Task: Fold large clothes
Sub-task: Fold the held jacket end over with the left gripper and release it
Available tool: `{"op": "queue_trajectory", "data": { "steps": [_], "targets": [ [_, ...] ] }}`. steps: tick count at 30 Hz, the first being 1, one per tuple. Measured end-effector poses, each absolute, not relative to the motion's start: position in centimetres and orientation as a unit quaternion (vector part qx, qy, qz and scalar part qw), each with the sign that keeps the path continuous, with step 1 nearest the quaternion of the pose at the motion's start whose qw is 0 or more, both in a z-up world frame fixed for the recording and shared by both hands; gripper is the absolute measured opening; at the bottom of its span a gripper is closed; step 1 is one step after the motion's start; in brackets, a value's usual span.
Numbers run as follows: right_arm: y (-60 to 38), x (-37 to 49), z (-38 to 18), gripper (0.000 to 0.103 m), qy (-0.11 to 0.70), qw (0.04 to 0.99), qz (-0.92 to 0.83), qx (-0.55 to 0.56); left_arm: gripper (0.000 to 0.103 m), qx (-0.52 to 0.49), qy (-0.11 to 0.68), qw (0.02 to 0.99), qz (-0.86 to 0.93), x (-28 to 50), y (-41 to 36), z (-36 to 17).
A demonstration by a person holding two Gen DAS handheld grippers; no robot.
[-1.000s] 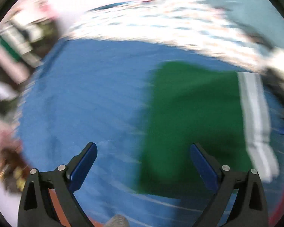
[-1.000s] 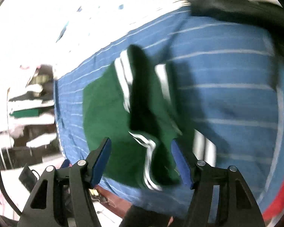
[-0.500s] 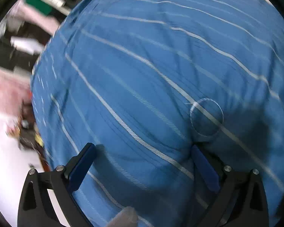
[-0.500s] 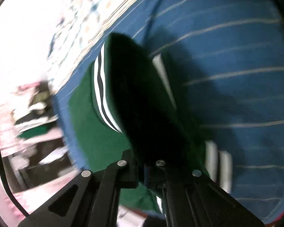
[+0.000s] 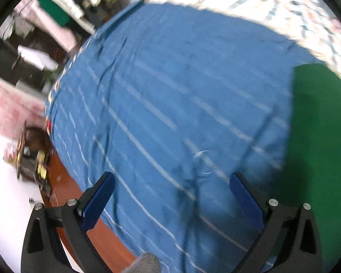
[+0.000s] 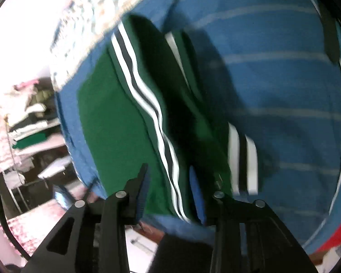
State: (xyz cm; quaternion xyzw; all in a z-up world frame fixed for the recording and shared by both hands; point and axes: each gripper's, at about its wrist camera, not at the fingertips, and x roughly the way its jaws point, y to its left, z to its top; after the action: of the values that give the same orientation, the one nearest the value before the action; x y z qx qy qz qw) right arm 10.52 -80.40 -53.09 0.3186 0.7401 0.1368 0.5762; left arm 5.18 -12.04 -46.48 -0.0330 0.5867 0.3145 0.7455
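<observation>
Hovering over the blue striped sheet (image 5: 170, 104), my left gripper (image 5: 170, 195) gapes wide and empty, the green garment (image 5: 325, 136) well off to its right. My right gripper (image 6: 168, 188) has just been opening; its half-parted jaws straddle the garment's white-striped edge (image 6: 147, 100), which runs away from me. No readable labels.

We see the right tool (image 6: 168, 188), its jaws having just been parting, partly apart around the green garment (image 6: 116, 122) with white stripes, lying on the blue striped bedsheet (image 6: 284, 86) ahead.
</observation>
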Motion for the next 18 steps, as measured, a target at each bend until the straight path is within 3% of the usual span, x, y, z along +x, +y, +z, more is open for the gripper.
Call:
{"op": "queue_trajectory", "data": {
  "steps": [5, 6, 7, 13, 18],
  "targets": [
    [-78.7, 8.6, -55.7, 0.041, 0.763, 0.541, 0.152, 0.32, 0.103, 0.0, 0.58, 0.771, 0.264, 8.0, -16.5, -45.6],
    [-78.3, 8.8, -56.4, 0.031, 0.762, 0.545, 0.155, 0.314, 0.103, 0.005, 0.581, 0.773, 0.254, 8.5, -16.4, -45.7],
    [-77.9, 8.8, -56.4, 0.003, 0.76, 0.556, 0.15, 0.301, 0.103, 0.011, 0.584, 0.774, 0.245, 8.8, -17.1, -46.0],
    [-79.5, 8.9, -51.2, 0.002, 0.699, 0.645, 0.089, 0.296, 0.103, 0.029, 0.598, 0.777, 0.196, 9.8, -20.5, -47.7],
    [-79.6, 8.6, -57.9, 0.002, 0.747, 0.597, 0.045, 0.29, 0.103, 0.061, 0.616, 0.762, 0.191, 10.2, -20.7, -49.8]
  ]
}}
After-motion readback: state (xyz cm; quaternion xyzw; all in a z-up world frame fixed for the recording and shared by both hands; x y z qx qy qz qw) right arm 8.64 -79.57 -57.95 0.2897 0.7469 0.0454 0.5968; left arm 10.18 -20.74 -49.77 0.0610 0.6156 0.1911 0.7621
